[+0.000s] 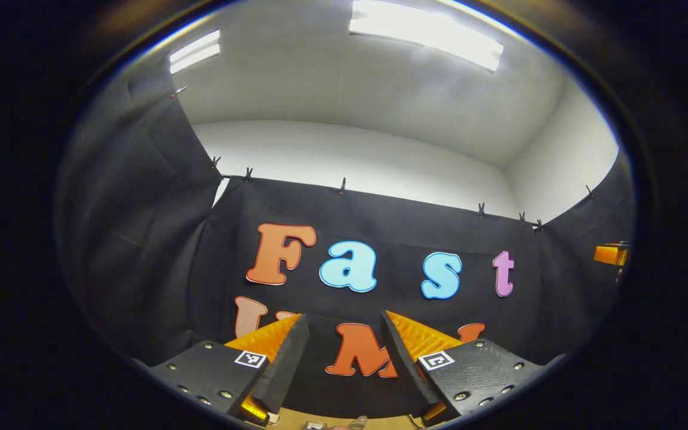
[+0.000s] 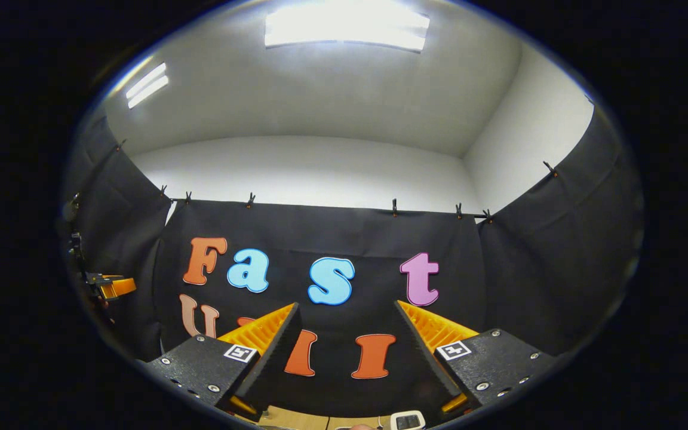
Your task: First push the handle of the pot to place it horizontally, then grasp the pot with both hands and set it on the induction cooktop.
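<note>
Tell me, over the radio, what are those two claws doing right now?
Left gripper open, empty, aimed at the booth's cloth wall. Right gripper open, empty, same aim. Nothing between either pair of fingers.

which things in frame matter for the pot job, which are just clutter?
For the job:
left gripper, open
right gripper, open
Neither the pot nor the cooktop can be made out.

Lying about:
small white device on the wooden tabletop
small bits at the table edge, too cut off to identify

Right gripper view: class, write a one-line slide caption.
Right tool open and empty, raised toward the booth's black cloth wall, with the left tool at the far edge.
</note>
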A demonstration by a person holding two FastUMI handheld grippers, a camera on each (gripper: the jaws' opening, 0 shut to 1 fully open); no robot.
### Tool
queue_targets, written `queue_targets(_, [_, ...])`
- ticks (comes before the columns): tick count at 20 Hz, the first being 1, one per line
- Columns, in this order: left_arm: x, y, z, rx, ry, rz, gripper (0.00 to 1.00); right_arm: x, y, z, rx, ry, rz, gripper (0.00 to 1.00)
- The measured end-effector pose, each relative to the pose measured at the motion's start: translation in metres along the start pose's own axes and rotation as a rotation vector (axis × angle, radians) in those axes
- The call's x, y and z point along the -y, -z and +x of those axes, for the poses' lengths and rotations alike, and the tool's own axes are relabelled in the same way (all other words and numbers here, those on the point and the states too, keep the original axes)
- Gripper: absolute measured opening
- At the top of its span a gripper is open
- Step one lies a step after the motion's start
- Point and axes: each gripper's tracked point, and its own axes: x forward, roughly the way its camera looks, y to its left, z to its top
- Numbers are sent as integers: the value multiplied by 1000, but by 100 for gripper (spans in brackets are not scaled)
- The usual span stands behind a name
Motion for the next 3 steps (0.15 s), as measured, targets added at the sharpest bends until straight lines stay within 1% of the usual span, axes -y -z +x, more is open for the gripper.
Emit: queue_targets(3, [1, 4, 4, -5, -16, 11, 75, -14, 6, -3, 11, -18, -46, 94])
